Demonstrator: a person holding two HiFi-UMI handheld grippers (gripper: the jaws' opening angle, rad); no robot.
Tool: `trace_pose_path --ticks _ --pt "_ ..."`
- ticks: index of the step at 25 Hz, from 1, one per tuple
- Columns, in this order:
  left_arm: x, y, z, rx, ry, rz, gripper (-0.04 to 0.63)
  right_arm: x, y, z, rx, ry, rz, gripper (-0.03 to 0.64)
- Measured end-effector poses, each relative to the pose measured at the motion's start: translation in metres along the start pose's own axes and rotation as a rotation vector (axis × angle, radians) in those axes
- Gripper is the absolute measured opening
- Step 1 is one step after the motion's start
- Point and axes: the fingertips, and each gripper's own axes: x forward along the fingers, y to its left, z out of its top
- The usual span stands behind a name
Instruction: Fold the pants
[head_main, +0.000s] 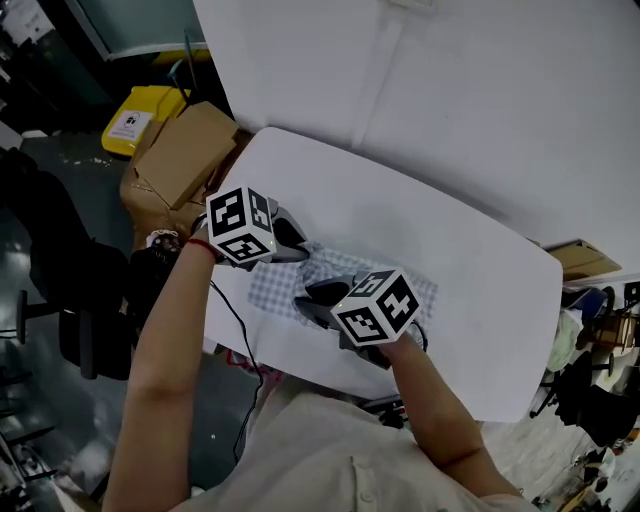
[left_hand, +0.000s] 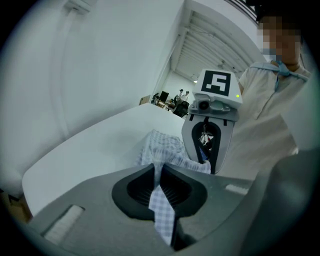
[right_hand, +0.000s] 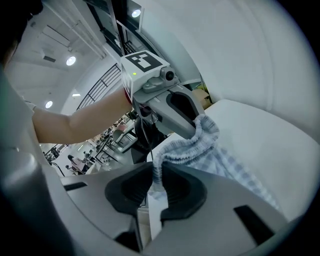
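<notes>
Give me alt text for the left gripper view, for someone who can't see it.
The left gripper is shut on a fold of the checked pants. Facing it, the right gripper grips the same pants over a white table; a person is behind it.

The pants (head_main: 262, 286) were checked in pale blue and white, and the table (head_main: 480, 300) was plain white. The cardboard box (head_main: 185, 150) was brown and the bin (head_main: 140, 118) yellow
</notes>
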Motion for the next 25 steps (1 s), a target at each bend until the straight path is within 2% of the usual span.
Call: trace_pose_path --ticks 6,13,16,19,21,23,25 --pt "-0.006 0.03 -0.044 -0.071 0.027 0.057 0.032 0.046 -0.018 0.011 0.003 0.033 -0.02 0.07" --pt "-0.005 0.058 -0.095 -0.126 0.107 0.194 0.035 0.099 -0.038 0.011 0.003 0.075 -0.047 0.07" --pt "-0.006 0.065 -0.114 -0.165 0.152 0.235 0.059 0.118 -0.043 0.005 0.003 0.1 -0.049 0.071" --pt "-0.018 0.077 -0.134 -0.204 0.208 0.32 0.112 0.137 -0.048 -0.001 -0.014 0.131 -0.066 0.071" --pt "-0.035 0.086 -0.144 -0.239 0.211 0.406 0.114 0.149 -0.049 -0.002 -0.033 0.143 -0.077 0.075" --pt "-0.053 0.092 -0.151 -0.288 0.176 0.49 0.114 0.161 -0.047 0.001 -0.043 0.12 -0.067 0.108" --pt "-0.07 0.09 -0.156 -0.339 0.134 0.562 0.114 0.169 -0.037 0.012 -0.041 0.064 -0.027 0.205"
